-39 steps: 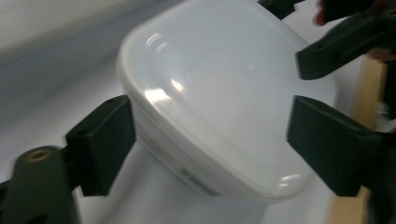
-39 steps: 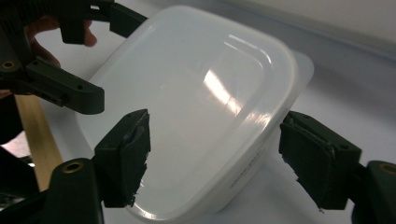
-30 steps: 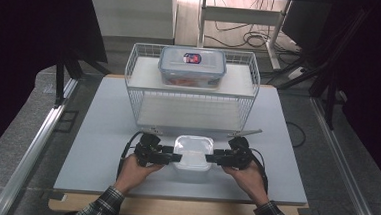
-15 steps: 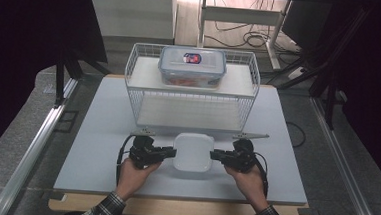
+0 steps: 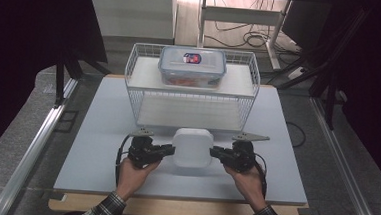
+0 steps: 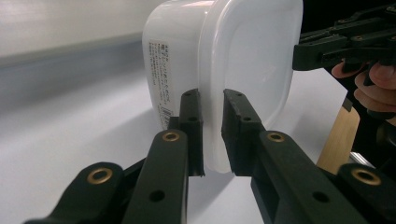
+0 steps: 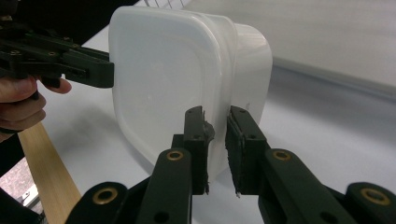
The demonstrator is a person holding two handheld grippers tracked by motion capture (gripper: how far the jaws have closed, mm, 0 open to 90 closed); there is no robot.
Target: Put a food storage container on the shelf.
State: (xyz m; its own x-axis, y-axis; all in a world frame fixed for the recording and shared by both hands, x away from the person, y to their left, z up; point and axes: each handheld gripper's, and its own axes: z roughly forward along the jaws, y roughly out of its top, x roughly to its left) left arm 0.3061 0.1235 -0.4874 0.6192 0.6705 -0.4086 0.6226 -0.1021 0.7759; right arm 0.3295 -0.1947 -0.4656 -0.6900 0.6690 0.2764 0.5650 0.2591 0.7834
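Gripping a white plastic container (image 5: 192, 147) from both sides, near the front middle of the pale surface (image 5: 103, 112), just in front of a white wire basket (image 5: 139, 92). Tilting the container so that its rounded square bottom is facing up toward the high camera, with one edge close to the surface.

Left gripper (image 5: 168, 149) clamping the container's left rim, jaws having just closed onto it; in the left gripper view, left gripper (image 6: 212, 130) pinching the thin rim of the container (image 6: 233, 60) between both pads, a printed label running down the container's side wall. Right gripper (image 6: 299, 56) showing beyond, at the container's far edge.

Right gripper (image 5: 216, 151) clamping the opposite rim, jaws likewise having just closed; in the right gripper view, right gripper (image 7: 215, 135) squeezing the rim of the container (image 7: 159, 79), with the left gripper (image 7: 105, 70) reaching in at the far side.

Sitting on top of the wire basket, well apart from the grippers: a clear lidded food box (image 5: 192, 66) with a coloured sticker on its lid.
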